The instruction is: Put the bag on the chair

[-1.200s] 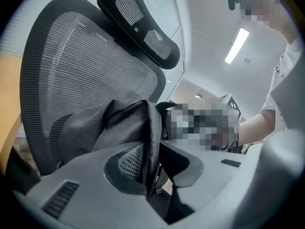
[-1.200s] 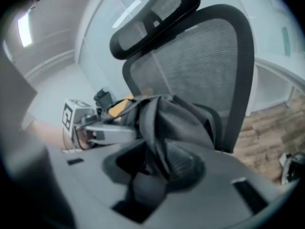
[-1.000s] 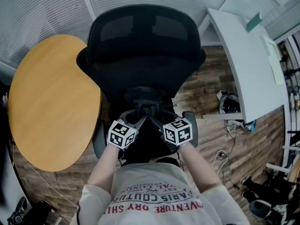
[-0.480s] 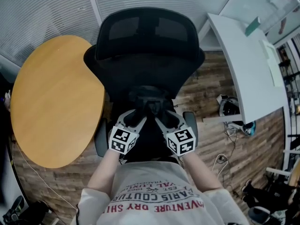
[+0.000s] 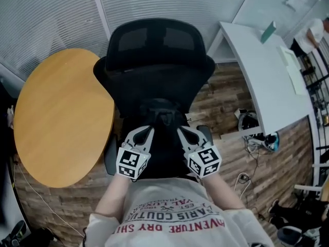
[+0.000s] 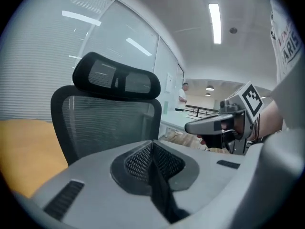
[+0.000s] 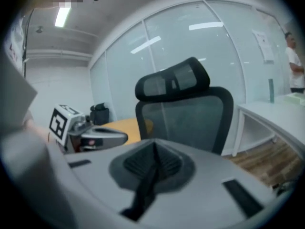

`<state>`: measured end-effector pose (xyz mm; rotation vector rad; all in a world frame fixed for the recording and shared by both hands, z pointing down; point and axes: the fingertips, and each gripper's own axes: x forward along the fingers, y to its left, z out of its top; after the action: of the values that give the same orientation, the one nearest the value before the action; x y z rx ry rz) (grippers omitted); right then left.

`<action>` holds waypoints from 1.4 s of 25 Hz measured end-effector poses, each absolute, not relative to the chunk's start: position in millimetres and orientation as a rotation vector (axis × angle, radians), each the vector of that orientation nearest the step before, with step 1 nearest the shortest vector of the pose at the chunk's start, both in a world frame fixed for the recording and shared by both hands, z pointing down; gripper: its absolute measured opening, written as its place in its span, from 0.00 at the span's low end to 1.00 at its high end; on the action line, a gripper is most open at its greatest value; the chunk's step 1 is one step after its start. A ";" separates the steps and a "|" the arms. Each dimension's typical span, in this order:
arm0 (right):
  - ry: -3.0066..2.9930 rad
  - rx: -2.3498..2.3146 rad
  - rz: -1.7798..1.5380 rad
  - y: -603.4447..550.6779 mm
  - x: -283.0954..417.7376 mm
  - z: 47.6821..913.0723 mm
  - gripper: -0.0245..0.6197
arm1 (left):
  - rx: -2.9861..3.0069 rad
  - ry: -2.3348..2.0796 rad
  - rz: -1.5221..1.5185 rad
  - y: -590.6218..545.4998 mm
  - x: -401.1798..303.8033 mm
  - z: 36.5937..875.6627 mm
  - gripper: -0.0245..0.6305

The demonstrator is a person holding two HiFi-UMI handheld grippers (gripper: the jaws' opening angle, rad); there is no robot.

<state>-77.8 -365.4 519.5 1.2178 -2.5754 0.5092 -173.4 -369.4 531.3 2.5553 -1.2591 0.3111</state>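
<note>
Bag (image 5: 162,115) centred on chair (image 5: 154,76) seat

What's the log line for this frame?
bag: on chair seat, not held | left gripper: just closed, shut, empty | right gripper: just closed, shut, empty

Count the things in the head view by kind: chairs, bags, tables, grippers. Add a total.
Chair: 1
Bag: 1
Tables: 2 (wooden table, white table)
Grippers: 2 (left gripper, right gripper)
Total: 6
</note>
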 end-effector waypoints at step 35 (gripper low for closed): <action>-2.743 1.351 0.325 -360.2 -79.1 433.8 0.08 | 2.736 -1.260 0.146 -355.3 -172.6 434.3 0.09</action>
<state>-79.1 -360.2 433.8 1.3512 -2.7428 0.3255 -172.6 -355.3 434.3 2.7361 -1.2596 0.1464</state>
